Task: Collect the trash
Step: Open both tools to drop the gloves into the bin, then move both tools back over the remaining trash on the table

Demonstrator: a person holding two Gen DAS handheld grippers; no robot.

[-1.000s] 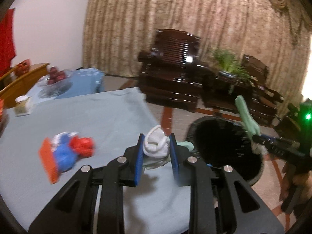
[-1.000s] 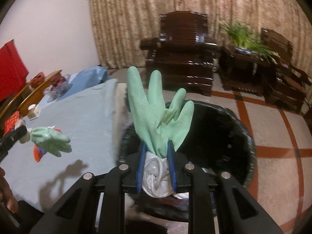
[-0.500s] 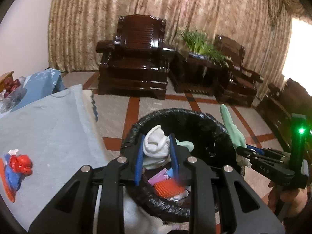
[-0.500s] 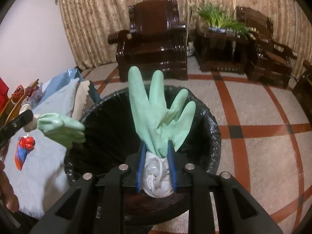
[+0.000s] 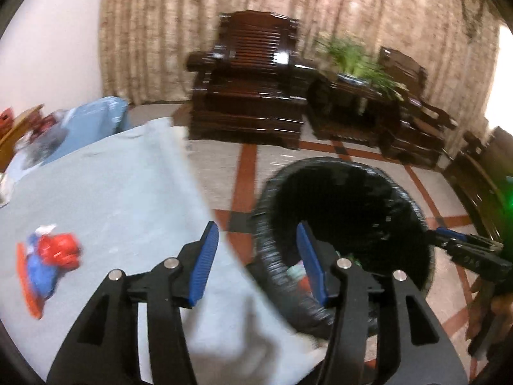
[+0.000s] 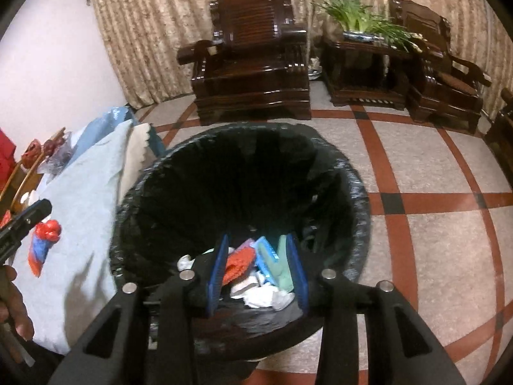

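Note:
A black-lined trash bin (image 6: 352,186) stands on the floor beside the table; it also shows in the left wrist view (image 5: 266,256). Inside lie a green glove (image 6: 282,269), white crumpled tissue (image 6: 266,298), an orange piece (image 6: 237,263) and a blue piece. My right gripper (image 6: 258,269) is open and empty over the bin. My left gripper (image 5: 256,256) is open and empty above the gap between table edge and bin. A red and blue wrapper (image 5: 48,263) lies on the light blue tablecloth (image 5: 112,199); it also shows in the right wrist view (image 6: 43,243).
Dark wooden armchairs (image 6: 253,73) and a side table with a green plant (image 6: 362,22) stand by the curtain. The floor is tiled with red stripes (image 6: 433,199). Fruit and clutter (image 5: 38,128) sit at the table's far left.
Both grippers opened. The green gloves left both grippers and one lies in the bin. My left gripper swung back left toward the table.

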